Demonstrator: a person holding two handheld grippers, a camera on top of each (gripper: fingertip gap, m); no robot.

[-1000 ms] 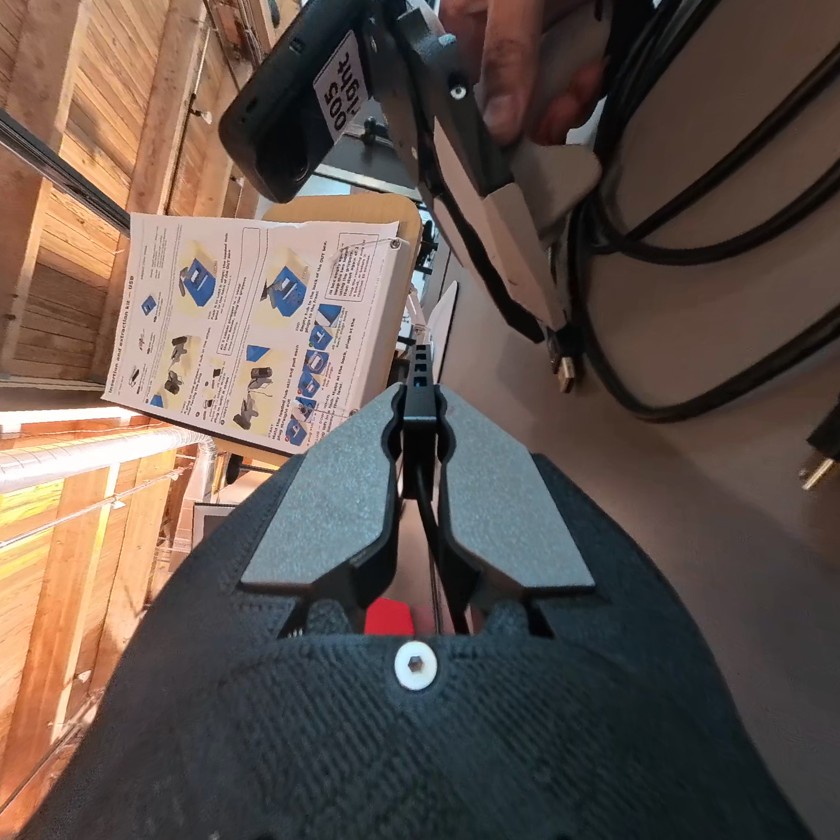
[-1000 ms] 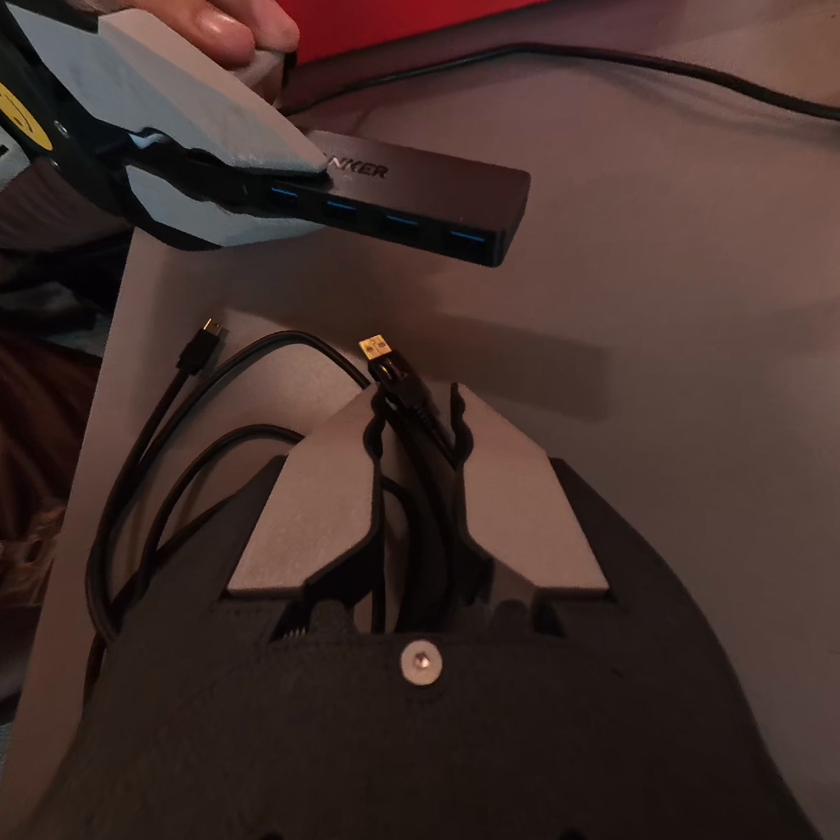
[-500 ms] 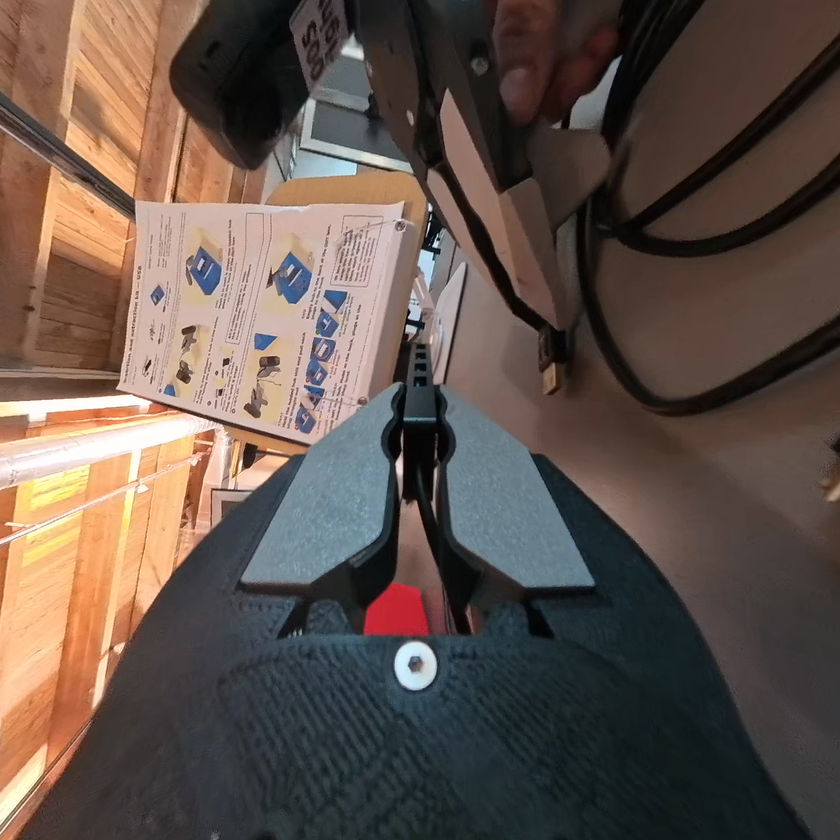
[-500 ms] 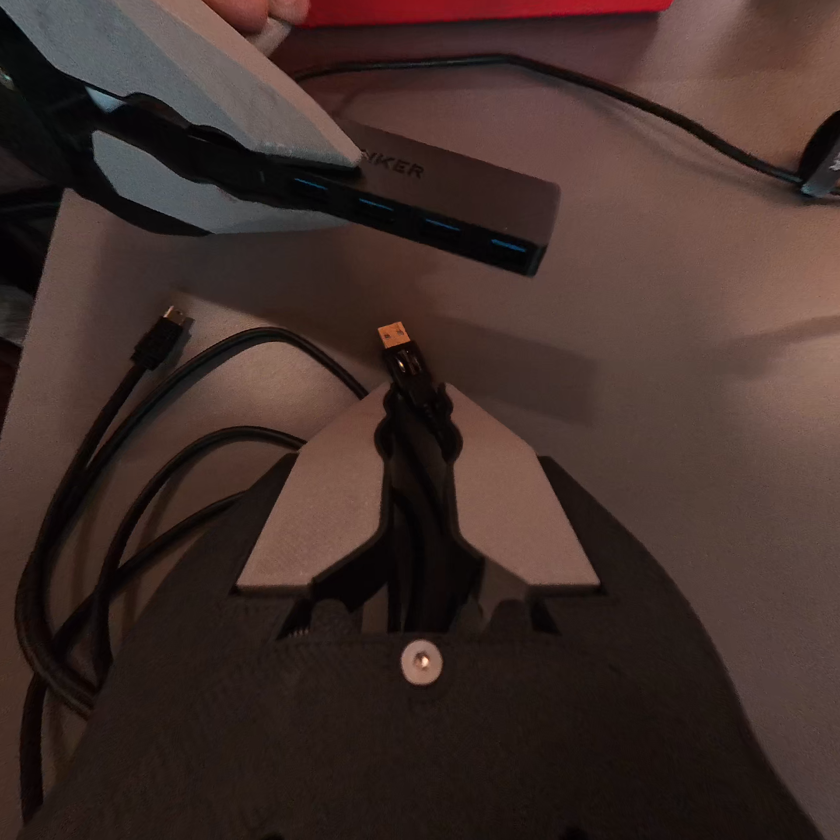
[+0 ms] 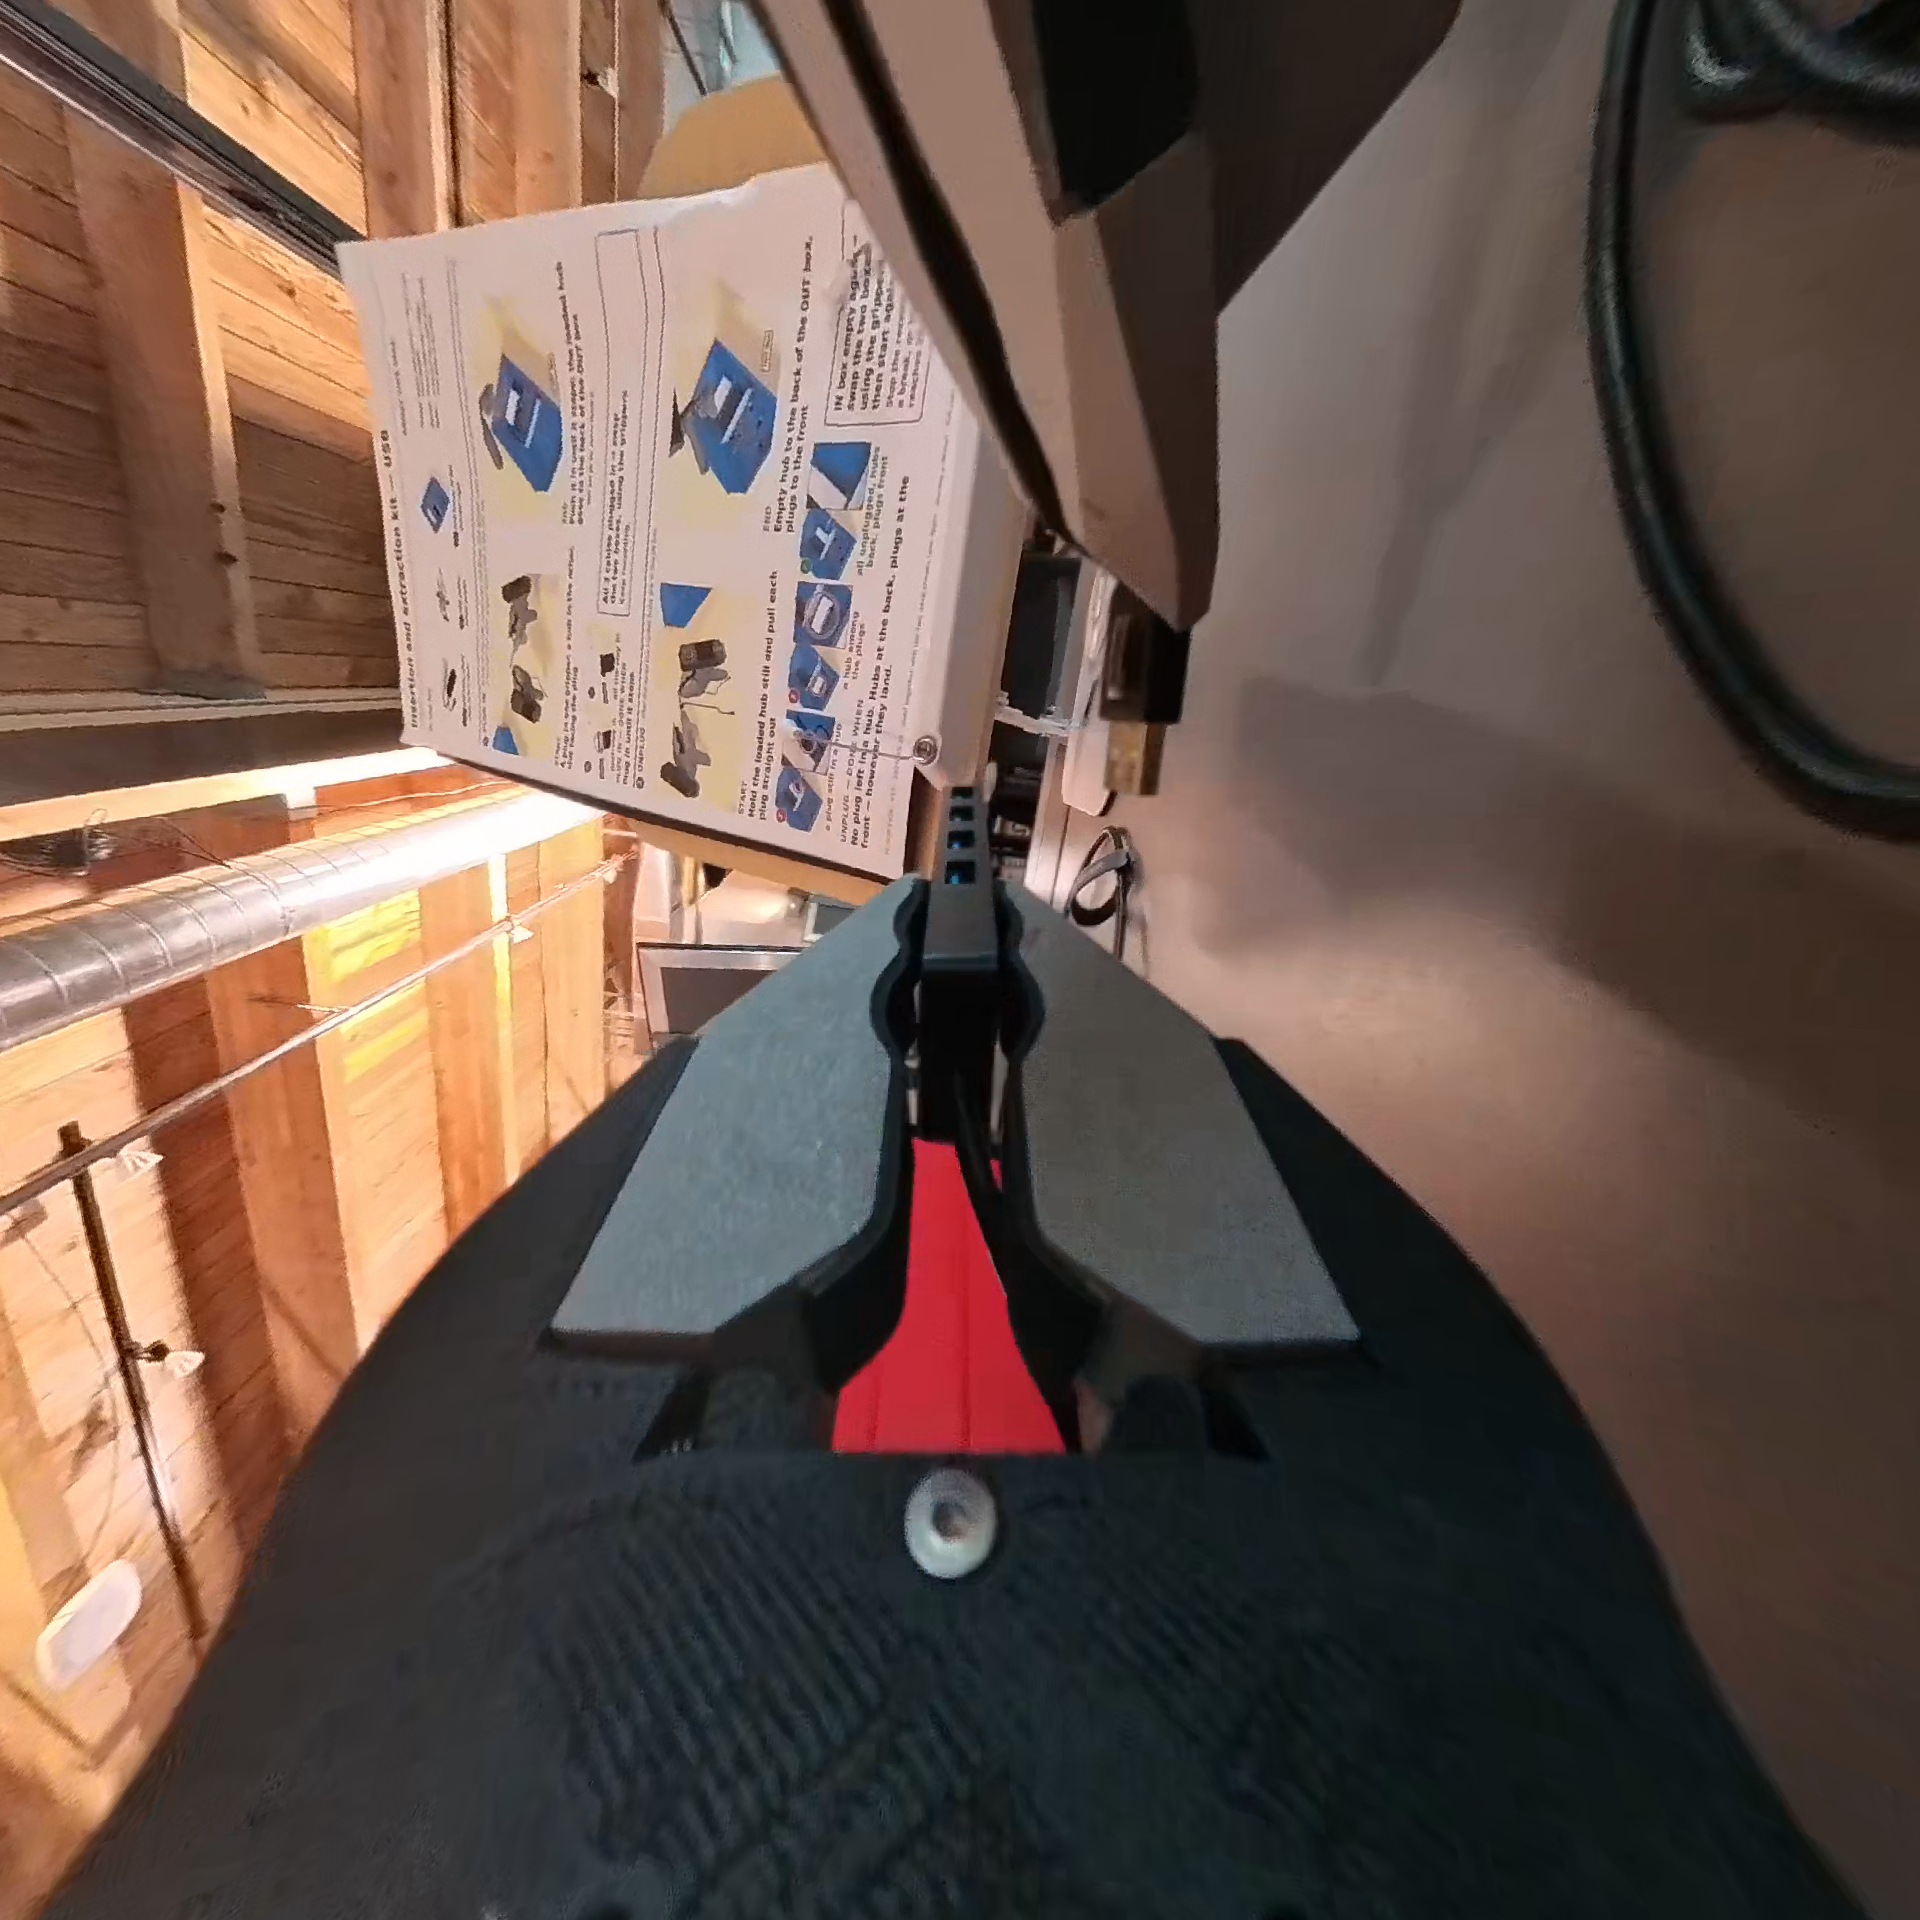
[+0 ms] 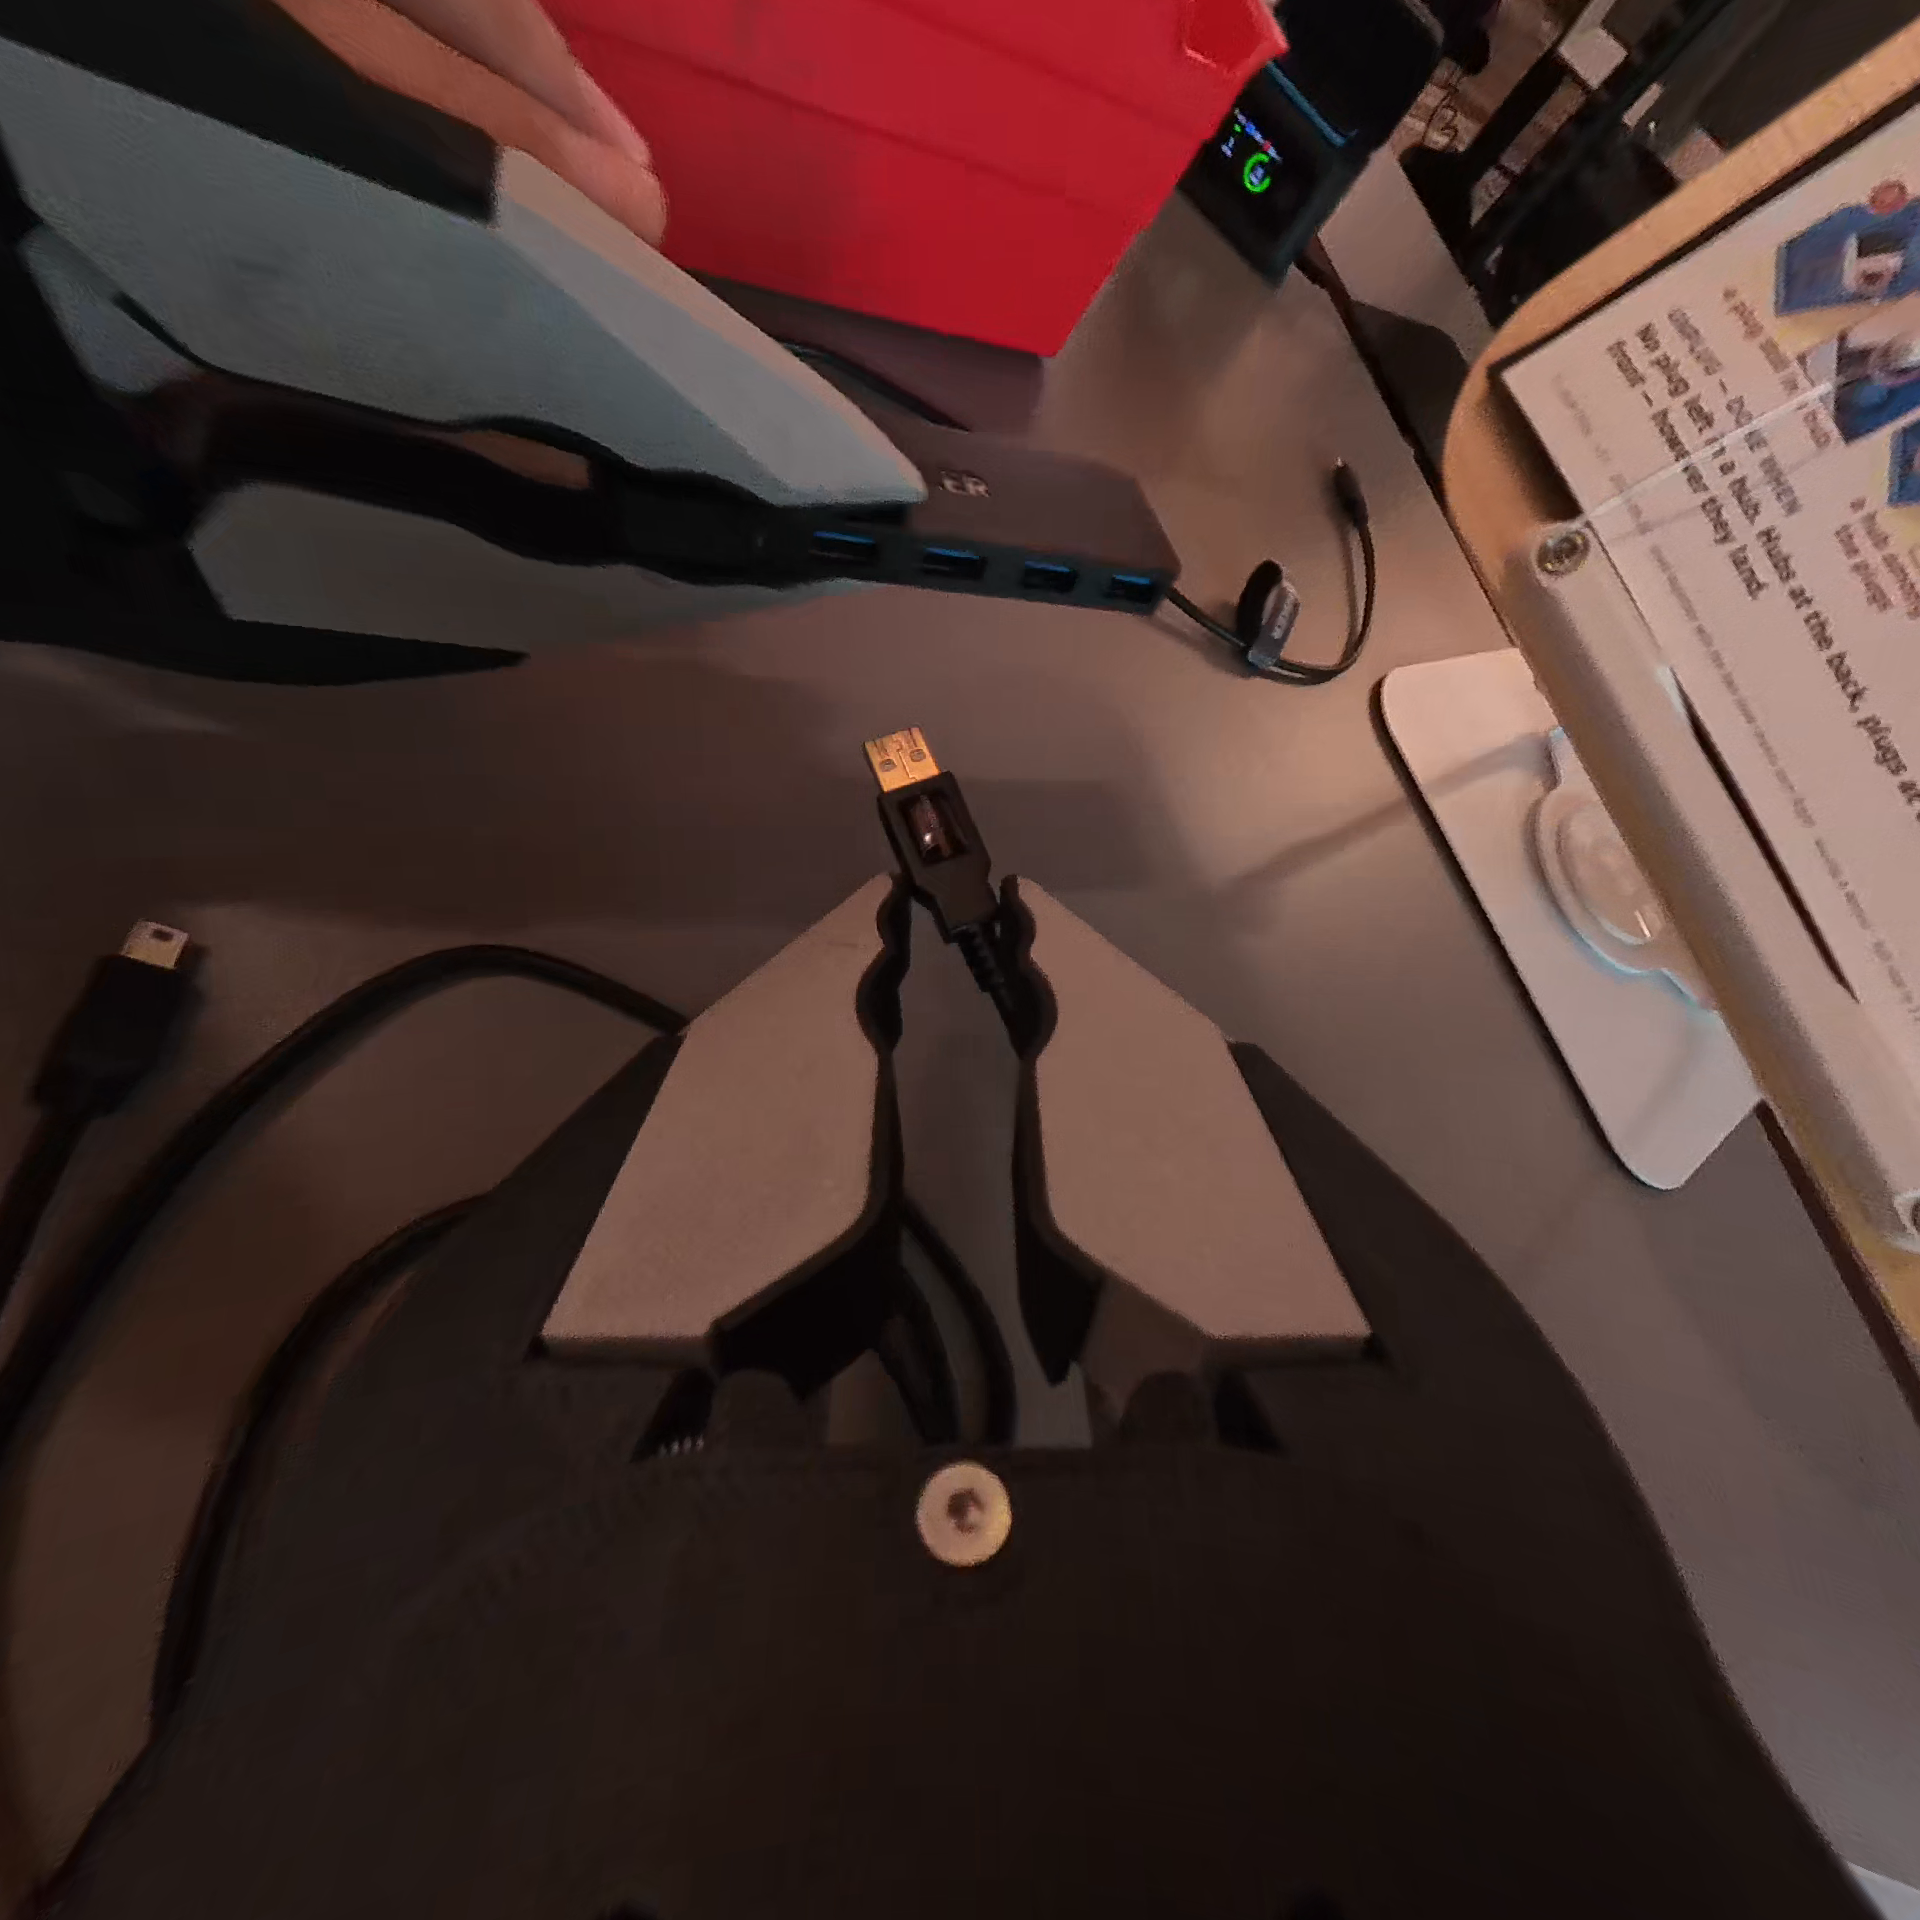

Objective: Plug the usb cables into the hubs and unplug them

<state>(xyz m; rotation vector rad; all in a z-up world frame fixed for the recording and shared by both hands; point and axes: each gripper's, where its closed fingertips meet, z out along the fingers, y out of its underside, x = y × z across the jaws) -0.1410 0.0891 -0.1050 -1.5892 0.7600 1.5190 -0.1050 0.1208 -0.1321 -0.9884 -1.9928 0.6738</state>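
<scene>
1. My left gripper (image 6: 914, 499) is closed tight on one end of the slim black four-port USB hub (image 6: 1039, 540). I hold it clear of the grey table top (image 6: 1299, 935), its row of blue ports facing my other claw.
2. In the left wrist view the same hub (image 5: 961, 935) shows end-on between my dark grey finger pads (image 5: 769, 1122), with no gap left at the tips.
3. My right gripper (image 6: 956, 904) pinches the black USB-A cable (image 6: 935, 842) just behind its connector. The jaws are nearly together — only the ribbed strain relief sits between them — and the gold plug tip points toward the hub.
4. Plug and hub are near but apart. All four ports I can see are empty, so by my reckoning no insertion has been made on this hub yet.
5. The plug leans a little to one side in my grip, and I judge it needs squaring to a port before pushing.
6. A second black cable with a small connector (image 6: 156, 945) lies loose near the table's left edge, not yet picked up.
7. Left to do — seat this plug, then the other, then pull them out again.
8. A red box (image 6: 935, 187) stands at the far edge.
</scene>
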